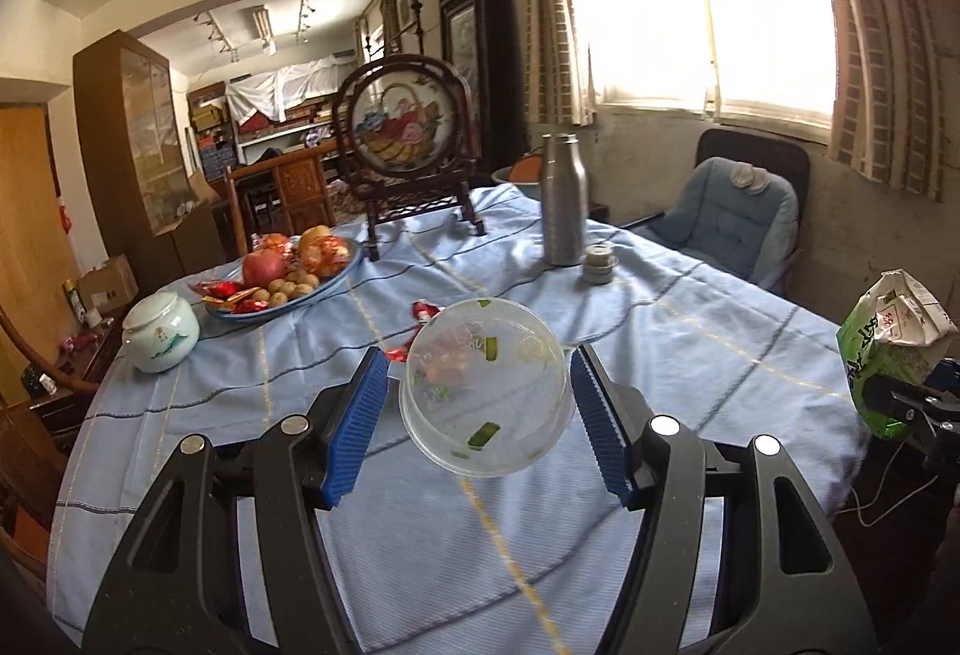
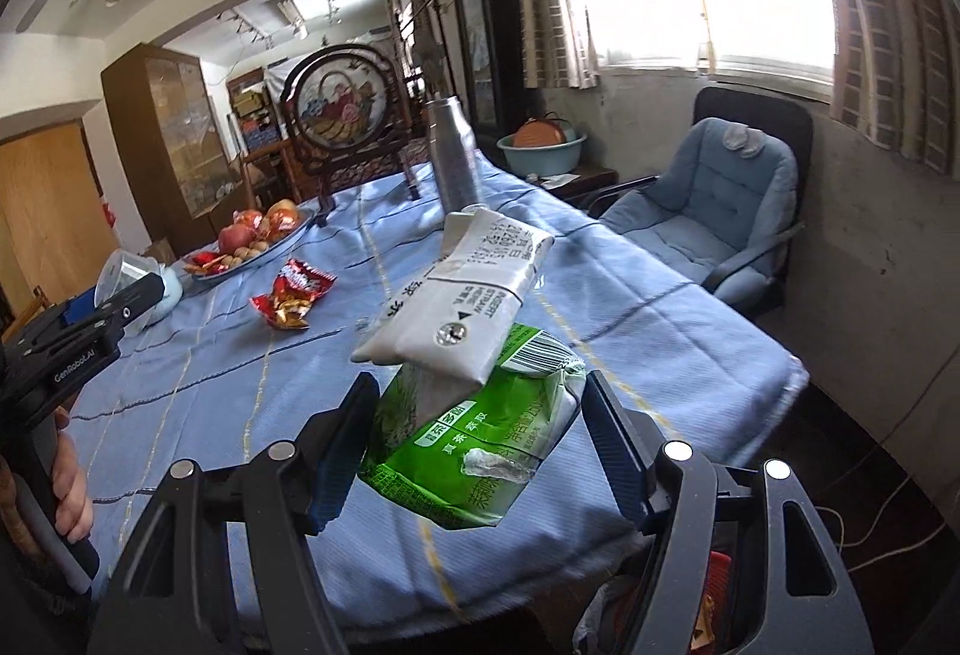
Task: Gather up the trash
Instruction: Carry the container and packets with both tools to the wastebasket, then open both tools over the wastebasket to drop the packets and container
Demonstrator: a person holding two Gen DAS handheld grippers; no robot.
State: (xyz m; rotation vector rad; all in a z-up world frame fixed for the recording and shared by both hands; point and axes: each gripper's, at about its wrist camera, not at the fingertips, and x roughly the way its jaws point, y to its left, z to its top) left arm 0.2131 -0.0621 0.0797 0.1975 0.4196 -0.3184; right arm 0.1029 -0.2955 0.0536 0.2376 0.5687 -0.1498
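Blue striped tablecloth [image 1: 660, 331] covers the dining table beside a bright window. Left gripper [image 1: 480, 415] pinches a clear plastic container [image 1: 486, 391] with green scraps inside, lifted off the cloth. Right gripper [image 2: 480, 451] clamps a crushed green tea carton [image 2: 474, 415]. Red snack wrappers [image 2: 291, 298], apparently empty, lie near the fruit plate [image 1: 336, 271].

Your fruit plate [image 1: 336, 271] sits on the table [image 1: 660, 331] at far left, the jar [image 1: 161, 332] before it. The flask [image 1: 563, 199] stands right of the framed screen [image 1: 408, 127], wrappers [image 2: 294, 295] lying mid-table.
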